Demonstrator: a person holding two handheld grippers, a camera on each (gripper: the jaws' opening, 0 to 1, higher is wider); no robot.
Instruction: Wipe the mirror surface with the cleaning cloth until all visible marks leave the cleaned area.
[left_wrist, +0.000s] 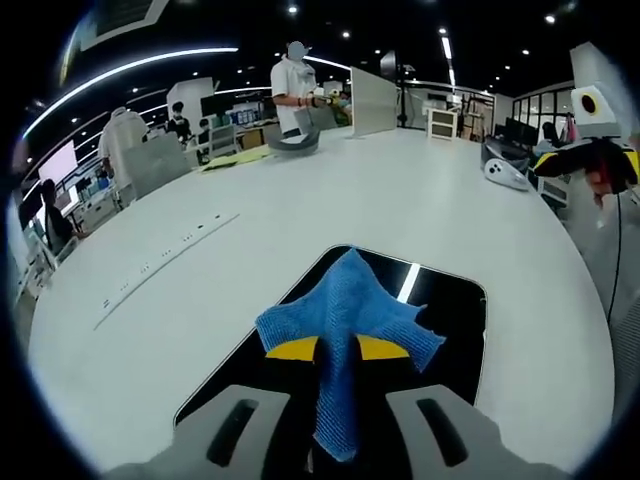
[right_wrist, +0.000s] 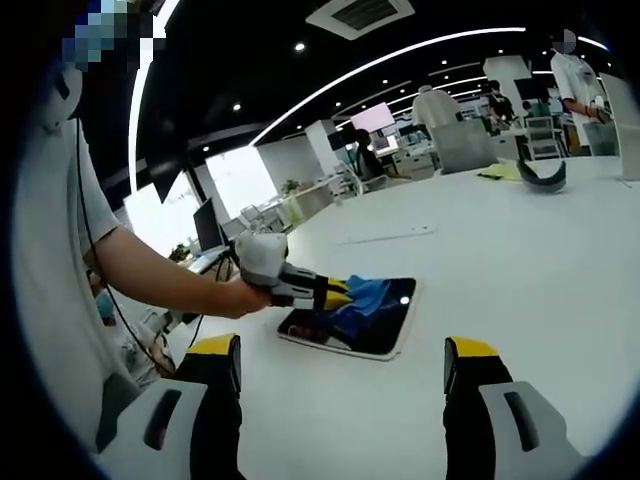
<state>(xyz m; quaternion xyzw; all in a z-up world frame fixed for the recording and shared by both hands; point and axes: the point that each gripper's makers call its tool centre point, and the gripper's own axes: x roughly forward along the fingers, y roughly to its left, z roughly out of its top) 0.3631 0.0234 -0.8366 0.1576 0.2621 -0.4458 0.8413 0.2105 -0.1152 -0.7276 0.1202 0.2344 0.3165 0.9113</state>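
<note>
Cloth (left_wrist: 345, 330) is sitting pinched in your left gripper (right_wrist: 335, 293) and draping onto the dark mirror (right_wrist: 392, 335) lying flat on the white table (left_wrist: 420, 200), so you are ready for wiping (your right gripper (right_wrist: 340, 385) is waiting wide apart, holding nothing).

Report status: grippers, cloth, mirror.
Left gripper shut on blue cloth, pressed to the mirror. Right gripper open, held back off the white table. Nothing blocking the mirror.

Bright ceiling strip lights glare off the mirror (left_wrist: 440, 300); fisheye edges bend, slightly soft.
</note>
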